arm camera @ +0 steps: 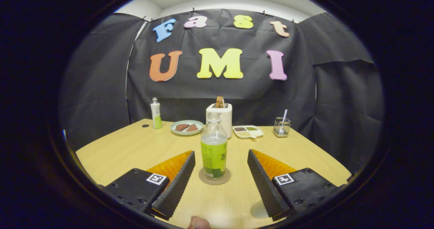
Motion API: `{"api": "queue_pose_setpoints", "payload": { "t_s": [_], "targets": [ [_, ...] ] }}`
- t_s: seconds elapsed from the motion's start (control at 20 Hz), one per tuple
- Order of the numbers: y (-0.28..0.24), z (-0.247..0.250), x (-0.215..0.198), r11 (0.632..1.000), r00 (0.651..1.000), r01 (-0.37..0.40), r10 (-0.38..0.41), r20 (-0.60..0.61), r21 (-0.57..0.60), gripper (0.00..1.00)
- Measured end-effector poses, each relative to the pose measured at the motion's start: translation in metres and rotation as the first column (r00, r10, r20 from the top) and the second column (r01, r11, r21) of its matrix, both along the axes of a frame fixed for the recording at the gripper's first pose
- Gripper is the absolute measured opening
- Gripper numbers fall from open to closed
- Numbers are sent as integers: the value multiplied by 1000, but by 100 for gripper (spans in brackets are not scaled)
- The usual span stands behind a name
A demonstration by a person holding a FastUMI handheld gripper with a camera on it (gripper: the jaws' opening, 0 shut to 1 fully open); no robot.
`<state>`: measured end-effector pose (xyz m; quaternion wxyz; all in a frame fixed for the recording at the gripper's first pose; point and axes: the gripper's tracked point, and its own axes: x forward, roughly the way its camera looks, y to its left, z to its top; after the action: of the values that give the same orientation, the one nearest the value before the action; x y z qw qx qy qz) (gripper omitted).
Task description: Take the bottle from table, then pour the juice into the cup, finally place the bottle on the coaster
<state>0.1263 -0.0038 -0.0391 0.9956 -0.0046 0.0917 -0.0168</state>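
Note:
A clear bottle (214,147) with a green label and green juice stands upright on a round brown coaster (214,178) on the wooden table (129,151). My gripper (221,156) is open, its two fingers wide apart on either side of the bottle and not touching it. The bottle sits between the fingertips (190,158), slightly closer to the left one. I cannot make out a cup.
Along the table's far edge stand a small white-and-green bottle (156,113), a plate (186,127) with brown pieces, a white toaster (219,115) holding bread, a divided snack tray (248,131) and a wire holder (281,126). A fingertip (198,223) shows at the near edge.

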Motion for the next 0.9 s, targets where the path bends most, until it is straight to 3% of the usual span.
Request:
{"api": "queue_pose_setpoints", "payload": {
  "t_s": [0.4, 0.6, 0.9],
  "targets": [
    [12, 40, -77, 1000, 993, -22, 20, 117, 10, 100],
    [14, 37, -107, 999, 993, -1, -4, 116, 48, 100],
    [35, 45, -140, 996, 987, -68, 60, 147, 56, 100]
  ]
}}
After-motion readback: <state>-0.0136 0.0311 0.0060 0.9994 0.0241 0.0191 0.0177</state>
